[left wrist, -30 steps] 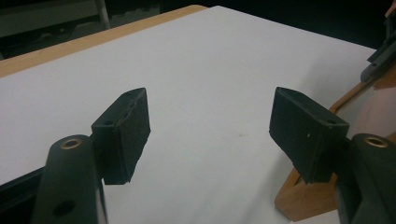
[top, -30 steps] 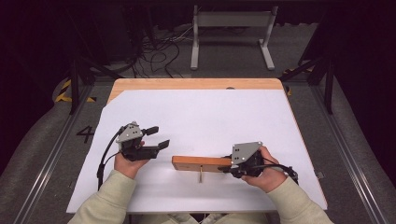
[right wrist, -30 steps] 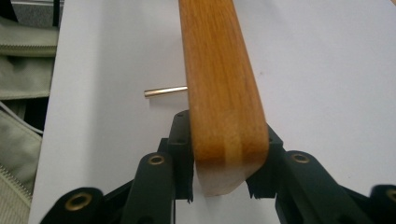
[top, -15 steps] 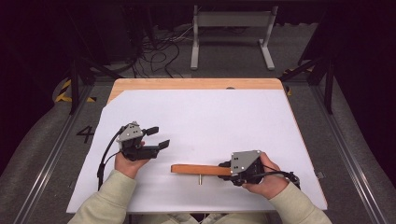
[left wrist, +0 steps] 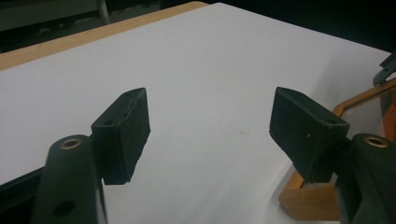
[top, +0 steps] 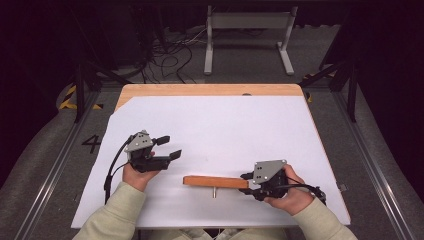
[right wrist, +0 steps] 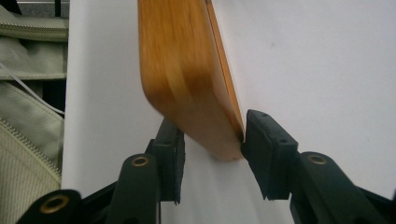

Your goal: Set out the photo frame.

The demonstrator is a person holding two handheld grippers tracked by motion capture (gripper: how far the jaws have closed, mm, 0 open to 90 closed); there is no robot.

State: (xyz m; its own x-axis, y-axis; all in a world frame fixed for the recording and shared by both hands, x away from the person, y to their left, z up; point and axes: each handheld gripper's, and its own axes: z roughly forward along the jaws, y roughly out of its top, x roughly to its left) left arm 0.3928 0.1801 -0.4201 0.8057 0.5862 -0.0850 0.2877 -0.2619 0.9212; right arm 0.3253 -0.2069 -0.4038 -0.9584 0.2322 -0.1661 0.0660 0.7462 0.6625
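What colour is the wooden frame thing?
Orange-brown wood on the wooden frame; the right gripper view shows it best.

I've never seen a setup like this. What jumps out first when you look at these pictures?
A long wooden piece lies on the white table sheet, near the person's edge. The right gripper sits at its end, jaws either side, and they have just been opening. The left gripper hovers to the left, jaws wide with nothing between.

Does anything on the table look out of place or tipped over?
Yes. The wooden frame stands on its edge on the white sheet rather than lying flat, a small peg poking out toward the person. The right tool has just been opening around its end, so it could tip.
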